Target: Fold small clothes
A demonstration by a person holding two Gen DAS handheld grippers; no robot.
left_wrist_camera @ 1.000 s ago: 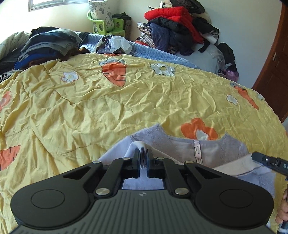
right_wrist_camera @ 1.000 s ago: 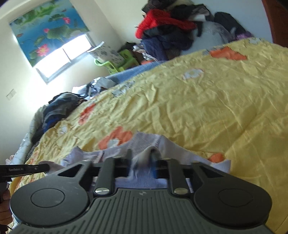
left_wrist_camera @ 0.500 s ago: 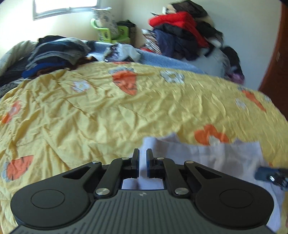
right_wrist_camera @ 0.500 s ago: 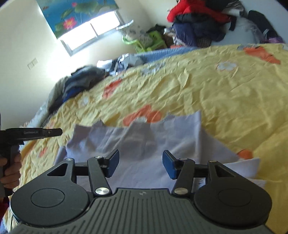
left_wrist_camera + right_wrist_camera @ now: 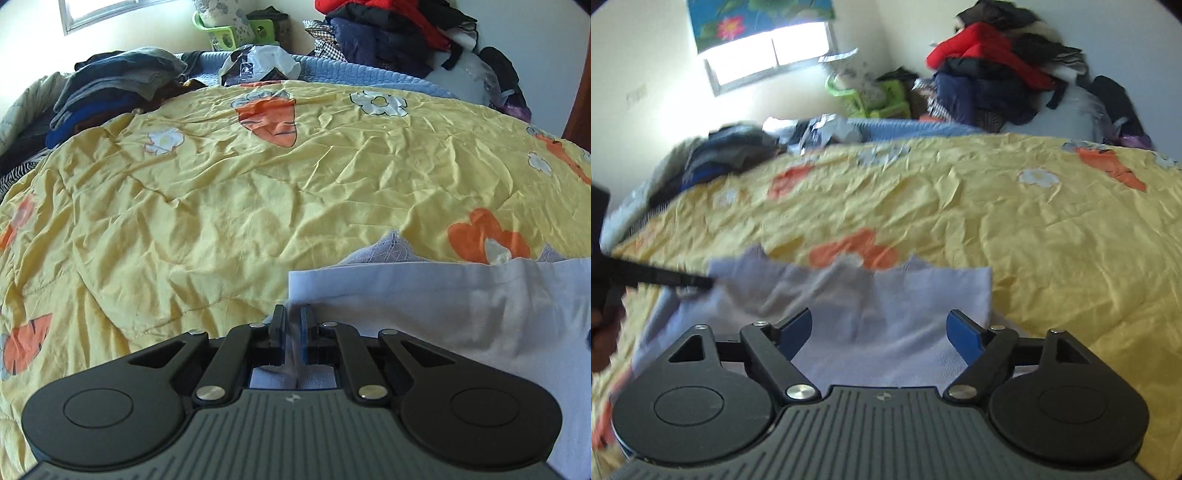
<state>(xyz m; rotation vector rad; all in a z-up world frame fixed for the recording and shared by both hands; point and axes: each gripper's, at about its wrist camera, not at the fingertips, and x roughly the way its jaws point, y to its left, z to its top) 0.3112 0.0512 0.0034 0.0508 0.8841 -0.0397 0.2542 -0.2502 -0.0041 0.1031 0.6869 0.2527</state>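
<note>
While my left hand-held gripper [image 5: 291, 325] pinches the pale top [image 5: 886, 314] folded on the bed [image 5: 221, 206], my right hand-held gripper [image 5: 879, 326] hovers wide (empty); lifting one-sided could undo that fold.

- A wrinkled yellow quilt [image 5: 229, 206] with orange and white prints covers the bed.
- Pale walls [image 5: 646, 55]; a bright window [image 5: 772, 51] under a flowered blind [image 5: 753, 18].
- A green plastic chair [image 5: 229, 33] stands by the wall.
- A brown door [image 5: 580, 110] shows at right.
</note>
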